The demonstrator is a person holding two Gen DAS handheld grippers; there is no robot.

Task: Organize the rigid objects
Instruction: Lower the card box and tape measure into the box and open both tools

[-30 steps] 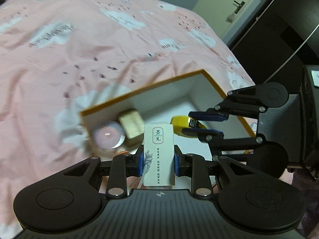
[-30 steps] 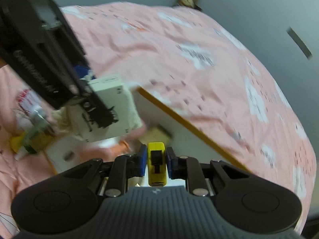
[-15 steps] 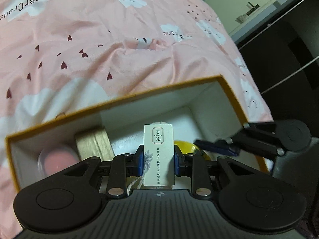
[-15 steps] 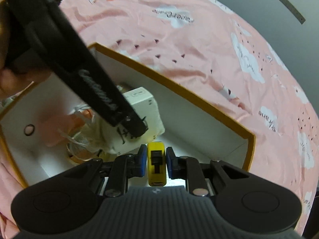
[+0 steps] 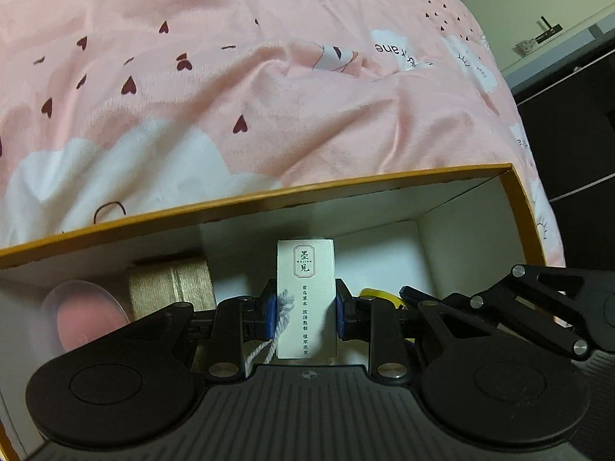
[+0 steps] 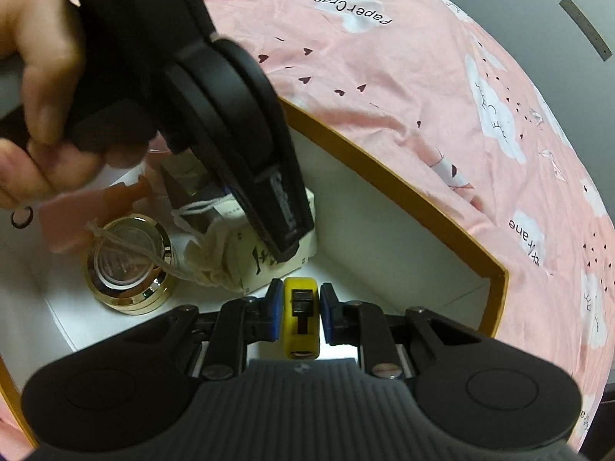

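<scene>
My left gripper (image 5: 305, 313) is shut on a small white carton (image 5: 306, 296) with black lettering and a white cord, held upright inside the orange-rimmed white box (image 5: 269, 196). My right gripper (image 6: 298, 315) is shut on a yellow tape measure (image 6: 301, 317), also low inside the box (image 6: 388, 171). In the right wrist view the other gripper (image 6: 286, 246) reaches down from the upper left, held by a person's hand (image 6: 42, 88), with the carton (image 6: 246, 257) beneath it. In the left wrist view the other gripper (image 5: 407, 294) shows at right with a yellow edge (image 5: 374, 292) beside it.
Inside the box lie a gold-ribbed block (image 5: 171, 288), a clear-lidded pink jar (image 5: 86, 317), a round gold tin (image 6: 128, 265) and a pink flat piece (image 6: 92, 207). A pink cloud-print bedspread (image 5: 230, 77) surrounds the box. Dark furniture (image 5: 569, 115) stands at right.
Both grippers have sunk from above the box down into it, each still gripping its item. The box walls now fill the lower half of both views.
</scene>
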